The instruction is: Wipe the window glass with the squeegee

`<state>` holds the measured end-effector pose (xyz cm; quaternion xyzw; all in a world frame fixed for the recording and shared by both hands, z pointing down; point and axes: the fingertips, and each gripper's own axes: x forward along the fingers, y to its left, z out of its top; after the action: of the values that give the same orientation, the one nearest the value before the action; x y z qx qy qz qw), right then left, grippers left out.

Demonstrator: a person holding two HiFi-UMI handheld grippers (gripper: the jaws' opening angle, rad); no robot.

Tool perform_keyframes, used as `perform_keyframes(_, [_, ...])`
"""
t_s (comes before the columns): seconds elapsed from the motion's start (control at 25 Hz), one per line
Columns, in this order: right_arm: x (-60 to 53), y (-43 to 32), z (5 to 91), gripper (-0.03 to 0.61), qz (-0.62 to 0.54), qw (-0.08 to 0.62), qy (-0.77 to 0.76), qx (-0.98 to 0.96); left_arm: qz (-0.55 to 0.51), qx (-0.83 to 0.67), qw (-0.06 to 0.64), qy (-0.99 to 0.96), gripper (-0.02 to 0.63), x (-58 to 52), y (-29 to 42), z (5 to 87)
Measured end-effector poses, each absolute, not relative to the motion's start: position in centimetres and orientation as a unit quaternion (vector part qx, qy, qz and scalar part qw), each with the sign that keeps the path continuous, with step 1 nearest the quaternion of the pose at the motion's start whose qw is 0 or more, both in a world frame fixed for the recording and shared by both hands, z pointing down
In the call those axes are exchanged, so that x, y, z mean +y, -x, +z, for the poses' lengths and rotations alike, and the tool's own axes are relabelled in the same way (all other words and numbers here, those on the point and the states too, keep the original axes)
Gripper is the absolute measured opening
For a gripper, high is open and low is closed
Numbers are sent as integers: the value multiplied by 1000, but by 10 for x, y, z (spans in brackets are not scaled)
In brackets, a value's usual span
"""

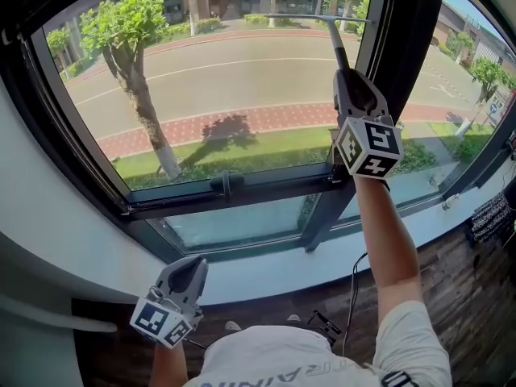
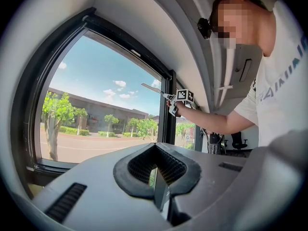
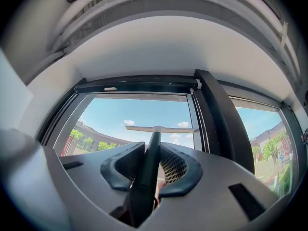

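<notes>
Black frame (image 1: 242, 188) borders a large window whose glass (image 1: 226, 79) looks out on a road, a strip of grass and a tree (image 1: 133, 47). The right gripper (image 1: 348, 83) is raised high on an outstretched bare arm (image 1: 387, 232), close to the dark upright post at the pane's right edge. Its jaws pinch the dark handle of the squeegee (image 1: 333, 43), which runs up and away from them. The pale blade lies level across the upper part of the pane, its right end near the post. Whether the blade presses on the glass cannot be told.

In the right gripper view the handle of the squeegee (image 3: 153, 148) fills the gap between the two dark pads of the right gripper (image 3: 154, 165), with the blade crosswise against blue sky.

The left gripper (image 1: 192, 268) hangs low, near the white sill (image 1: 266, 276) and well apart from the squeegee. Seen in its own view, the left gripper (image 2: 156, 170) has its jaws pressed together with nothing between them. Beyond them, the right gripper (image 2: 180, 97) shows with the squeegee (image 2: 154, 88) held up to the glass (image 2: 106, 100).
</notes>
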<state>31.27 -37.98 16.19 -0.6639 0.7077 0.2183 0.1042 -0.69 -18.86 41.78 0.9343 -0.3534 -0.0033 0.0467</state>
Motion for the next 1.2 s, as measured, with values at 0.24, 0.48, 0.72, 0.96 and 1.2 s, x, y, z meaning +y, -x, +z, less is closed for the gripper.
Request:
perform_keyframes(0.24, [-381, -312, 181, 100, 206, 105, 663, 712, 0, -349, 51, -936, 15, -189, 2, 424])
perform_keyframes(0.48, [-378, -313, 198, 100, 187, 110, 664, 716, 3, -349, 53, -936, 15, -190, 1, 423])
perform_keyframes(0.72, [-378, -310, 218, 100, 182, 95, 668, 716, 3, -346, 53, -937, 15, -192, 1, 422])
perform_keyframes(0.96, [-375, -310, 236, 100, 160, 94, 667, 721, 3, -341, 55, -938, 15, -191, -2, 422])
perform_keyframes(1.2, [-374, -309, 253, 100, 142, 91, 667, 726, -3, -347, 53, -936, 15, -196, 3, 418])
